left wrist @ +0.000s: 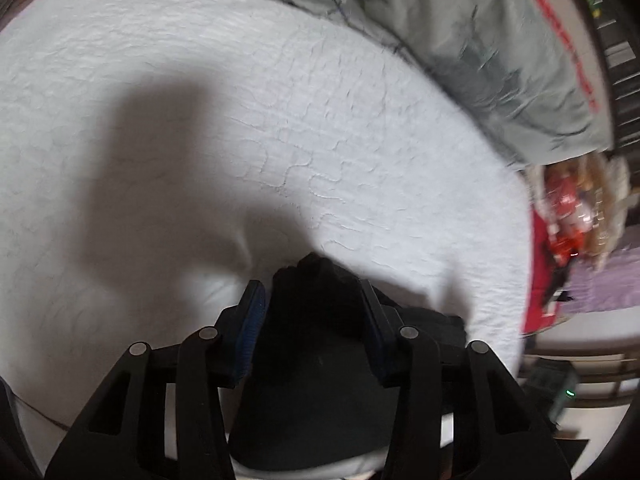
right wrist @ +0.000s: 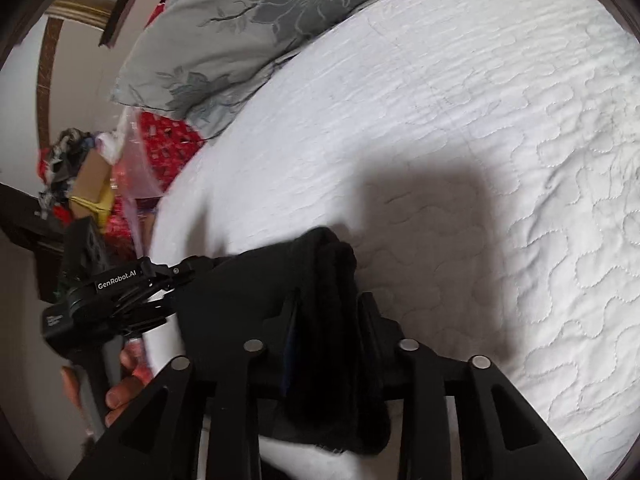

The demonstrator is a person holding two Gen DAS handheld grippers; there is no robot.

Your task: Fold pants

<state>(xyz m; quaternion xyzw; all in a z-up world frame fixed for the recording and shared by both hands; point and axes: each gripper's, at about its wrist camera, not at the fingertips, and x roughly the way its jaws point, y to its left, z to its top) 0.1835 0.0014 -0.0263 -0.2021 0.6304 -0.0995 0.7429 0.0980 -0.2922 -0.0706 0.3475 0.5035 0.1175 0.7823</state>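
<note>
The black pants [left wrist: 316, 344] hang bunched between my left gripper's fingers, held above the white quilted bed [left wrist: 240, 120]. My left gripper [left wrist: 314, 300] is shut on a thick fold of the pants. In the right wrist view the same black pants [right wrist: 320, 280] stretch from my right gripper [right wrist: 330, 308], which is shut on a bunched edge, over to the left gripper [right wrist: 160, 280] at the left. A hand [right wrist: 120, 388] holds the left gripper's handle. The cloth's lower part is hidden behind the fingers.
A grey floral pillow [left wrist: 500, 48] lies at the head of the bed, also in the right wrist view [right wrist: 248, 28]. Red fabric and clutter [right wrist: 120, 168] sit beside the bed edge. The white quilt [right wrist: 480, 140] spreads wide ahead of both grippers.
</note>
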